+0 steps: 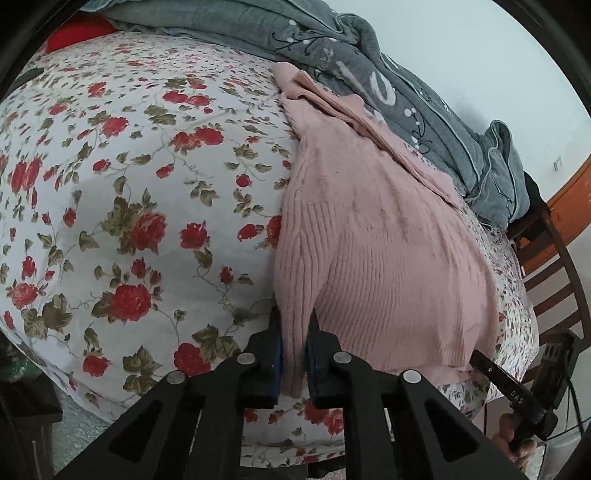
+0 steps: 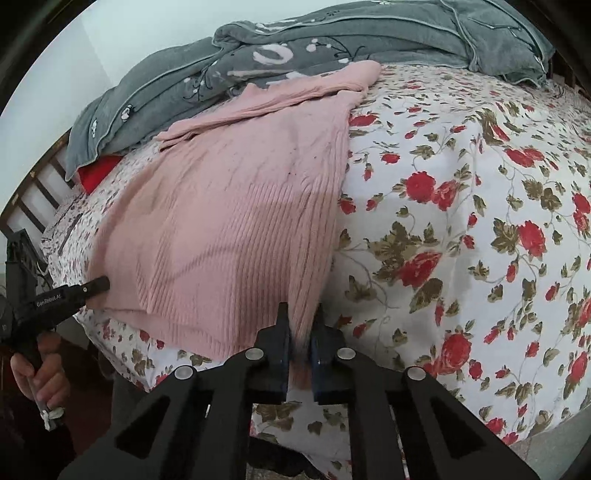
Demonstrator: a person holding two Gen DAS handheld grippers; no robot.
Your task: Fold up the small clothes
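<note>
A pink ribbed knit sweater (image 1: 380,236) lies spread on the floral bed sheet (image 1: 129,184), its hem near the bed's front edge. My left gripper (image 1: 294,325) is shut on the sweater's left hem corner. My right gripper (image 2: 301,321) is shut on the sweater's (image 2: 229,221) right hem corner. Each gripper shows in the other view: the right one (image 1: 480,360) at the sweater's far corner, the left one (image 2: 98,284) likewise. The sweater's upper part and sleeves bunch against a grey blanket.
A grey blanket (image 1: 388,74) is heaped along the back of the bed (image 2: 332,44). A red item (image 1: 77,33) lies at the bed's far corner. A wooden chair (image 1: 554,266) stands beside the bed. The floor shows below the bed's edge.
</note>
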